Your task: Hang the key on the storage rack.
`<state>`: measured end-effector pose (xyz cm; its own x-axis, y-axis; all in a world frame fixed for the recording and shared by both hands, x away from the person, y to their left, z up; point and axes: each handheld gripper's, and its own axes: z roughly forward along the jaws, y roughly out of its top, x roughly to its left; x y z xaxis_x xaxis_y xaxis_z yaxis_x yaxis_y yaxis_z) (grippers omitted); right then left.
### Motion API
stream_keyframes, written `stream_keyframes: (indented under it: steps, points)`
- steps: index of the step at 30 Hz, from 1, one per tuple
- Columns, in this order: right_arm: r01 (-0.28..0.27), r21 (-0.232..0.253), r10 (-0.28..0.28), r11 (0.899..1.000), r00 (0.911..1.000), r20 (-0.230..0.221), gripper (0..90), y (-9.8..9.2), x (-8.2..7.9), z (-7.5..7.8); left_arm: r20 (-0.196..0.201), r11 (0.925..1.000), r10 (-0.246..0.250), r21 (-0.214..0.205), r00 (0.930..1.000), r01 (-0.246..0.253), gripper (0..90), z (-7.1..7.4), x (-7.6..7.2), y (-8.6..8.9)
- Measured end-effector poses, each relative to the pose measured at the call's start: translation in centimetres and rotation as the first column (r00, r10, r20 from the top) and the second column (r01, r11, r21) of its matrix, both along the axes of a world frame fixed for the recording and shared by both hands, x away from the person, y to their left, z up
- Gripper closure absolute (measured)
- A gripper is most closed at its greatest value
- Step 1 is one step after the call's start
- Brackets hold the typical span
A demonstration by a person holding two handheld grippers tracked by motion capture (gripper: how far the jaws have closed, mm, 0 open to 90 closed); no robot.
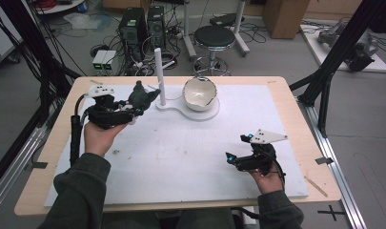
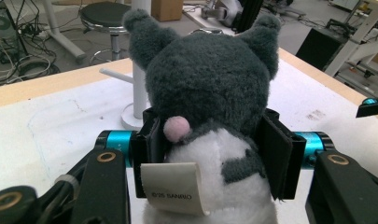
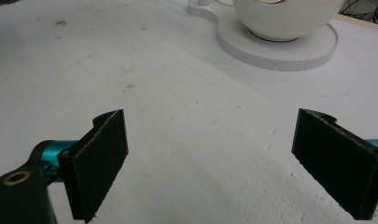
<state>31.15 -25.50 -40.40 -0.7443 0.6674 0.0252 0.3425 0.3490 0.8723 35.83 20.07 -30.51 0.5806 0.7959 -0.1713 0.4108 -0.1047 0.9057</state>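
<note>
A dark grey plush toy (image 1: pixel 144 97) with a white belly, a pink tail and a paper tag is held off the table at the back left. My left gripper (image 1: pixel 133 110) is shut on it; in the left gripper view both pads press the sides of the plush toy (image 2: pixel 210 93), seen from behind. Just right of it stand a white post (image 1: pixel 159 76) and a white bowl (image 1: pixel 199 93) on one white base (image 1: pixel 181 112). My right gripper (image 1: pixel 238 149) rests at the front right, open, with nothing between its fingers (image 3: pixel 100 158).
A white foam mat (image 1: pixel 181 152) covers the wooden table (image 1: pixel 57 143). Beyond the far edge are a black stool (image 1: pixel 214 38), computer towers (image 1: pixel 133 28) and cables. The bowl (image 3: pixel 284 18) lies ahead of the right gripper.
</note>
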Motion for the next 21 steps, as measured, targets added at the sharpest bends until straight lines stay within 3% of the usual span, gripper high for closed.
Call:
stream_keyframes:
  steps: [21]
  points:
    - [0.002, 0.005, -0.002, 1.0, 1.0, -0.004, 9.7, 0.0, 0.0, 0.0, 0.009, 0.9994, 0.034, -0.01, 0.9994, -0.033, 47.2, 1.0, 1.9, -1.2]
